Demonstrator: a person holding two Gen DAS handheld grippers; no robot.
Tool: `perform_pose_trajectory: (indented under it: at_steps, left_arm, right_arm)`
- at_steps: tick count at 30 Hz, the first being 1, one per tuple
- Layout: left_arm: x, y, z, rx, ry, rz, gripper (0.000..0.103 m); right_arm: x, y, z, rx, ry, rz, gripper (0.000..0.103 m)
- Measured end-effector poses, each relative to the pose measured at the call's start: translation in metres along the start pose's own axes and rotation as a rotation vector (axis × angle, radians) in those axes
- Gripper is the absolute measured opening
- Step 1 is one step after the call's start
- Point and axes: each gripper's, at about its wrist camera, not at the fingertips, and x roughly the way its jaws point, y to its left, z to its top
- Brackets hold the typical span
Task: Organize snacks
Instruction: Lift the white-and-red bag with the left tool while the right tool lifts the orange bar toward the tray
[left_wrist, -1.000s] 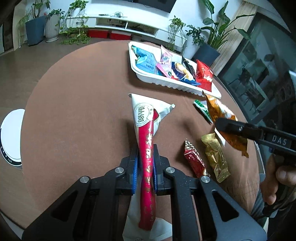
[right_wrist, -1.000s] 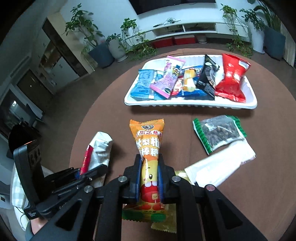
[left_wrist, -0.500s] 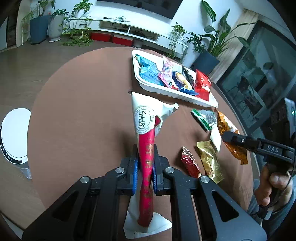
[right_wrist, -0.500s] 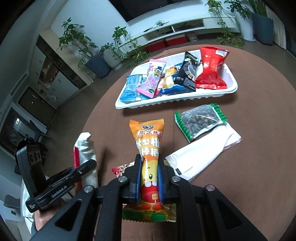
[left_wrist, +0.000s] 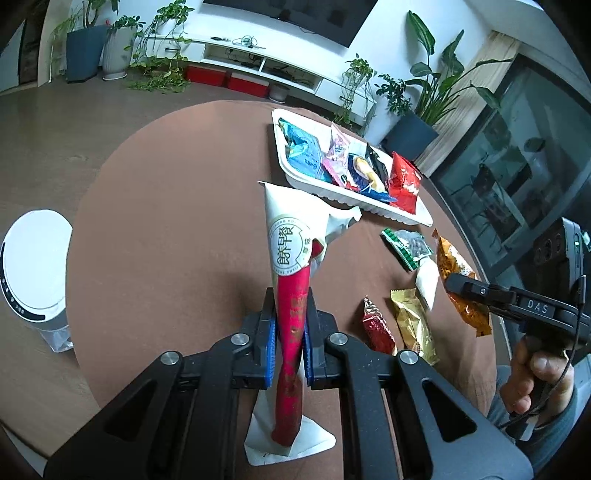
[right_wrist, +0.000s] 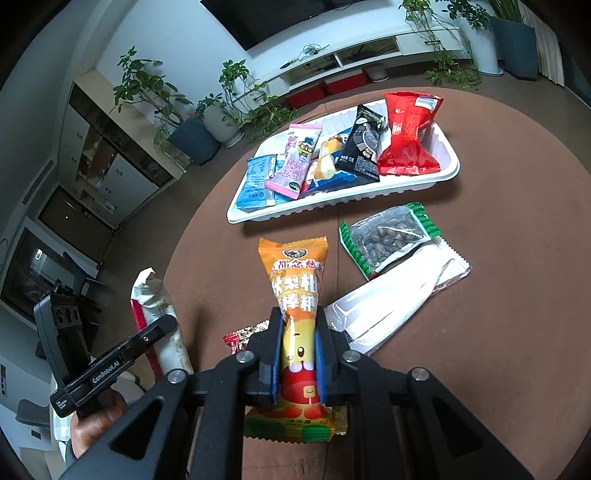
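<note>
Snacks fill both grippers above the round brown table (left_wrist: 166, 229). Left gripper (left_wrist: 289, 332) has its blue-padded fingers (left_wrist: 270, 347) pinched narrow on the red-and-white snack pack (left_wrist: 293, 280), gripping its red lower half; the white top with the round printed seal sticks out well ahead of the fingertips, and the white bottom seal hangs out behind them. Right gripper (right_wrist: 298, 352) clamps the orange snack pack (right_wrist: 297, 295) the same way, its pads pressed on the yellow cartoon-face part, with the orange top ahead of the fingertips and the green-and-red bottom edge behind them.

Ahead of the right fingers lies the white tray (right_wrist: 332, 206), holding a blue pack, a pink pack, a black pack and a red bag (right_wrist: 408, 136), among others. Between the tray and the fingertips, off to the right, a green-edged clear bag of dark nuts (right_wrist: 388, 234) lies touching a long white pack (right_wrist: 395, 299). A small red candy pack (left_wrist: 376, 328) and a gold one (left_wrist: 413, 328) lie just right of the left fingers.
</note>
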Motion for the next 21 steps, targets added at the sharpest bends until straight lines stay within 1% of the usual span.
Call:
perform_pose_trajectory:
  at_steps: [1, 2, 3, 4, 6, 7, 8, 10, 15, 17, 21]
  left_arm:
    - [0.003, 0.001, -0.001, 0.000, 0.020, -0.006, 0.009]
    - [0.010, -0.001, -0.003, 0.010, 0.059, 0.004, 0.009]
    - [0.013, -0.003, -0.003, 0.025, 0.077, 0.027, 0.009]
    - [0.014, -0.008, -0.004, 0.047, 0.081, 0.054, 0.009]
    - [0.016, -0.015, -0.007, 0.077, 0.097, 0.073, 0.009]
    - [0.019, -0.019, -0.009, 0.088, 0.107, 0.096, 0.010]
    - [0.020, -0.022, -0.012, 0.099, 0.115, 0.119, 0.011]
    - [0.020, -0.025, -0.015, 0.111, 0.122, 0.140, 0.013]
    - [0.026, -0.028, -0.019, 0.130, 0.155, 0.159, 0.014]
    - [0.030, -0.031, -0.022, 0.140, 0.168, 0.171, 0.016]
    - [0.033, -0.034, -0.025, 0.164, 0.156, 0.190, 0.018]
  right_arm:
    - [0.000, 0.000, 0.000, -0.001, 0.004, 0.000, 0.016]
    - [0.002, 0.000, -0.001, -0.001, 0.007, 0.000, 0.016]
    - [0.002, 0.000, -0.001, -0.001, 0.012, 0.000, 0.016]
    - [0.003, 0.001, -0.002, -0.002, 0.014, 0.000, 0.016]
    - [0.003, 0.002, -0.003, -0.003, 0.016, 0.002, 0.016]
    - [0.003, 0.002, -0.004, -0.004, 0.017, 0.002, 0.016]
    - [0.003, 0.003, -0.005, -0.005, 0.017, 0.002, 0.016]
    - [0.002, 0.003, -0.005, -0.006, 0.016, 0.003, 0.016]
    - [0.001, 0.004, -0.005, -0.007, 0.013, 0.006, 0.016]
    - [0.002, 0.004, -0.006, -0.008, 0.014, 0.009, 0.016]
    - [0.001, 0.005, -0.007, -0.010, 0.014, 0.013, 0.016]
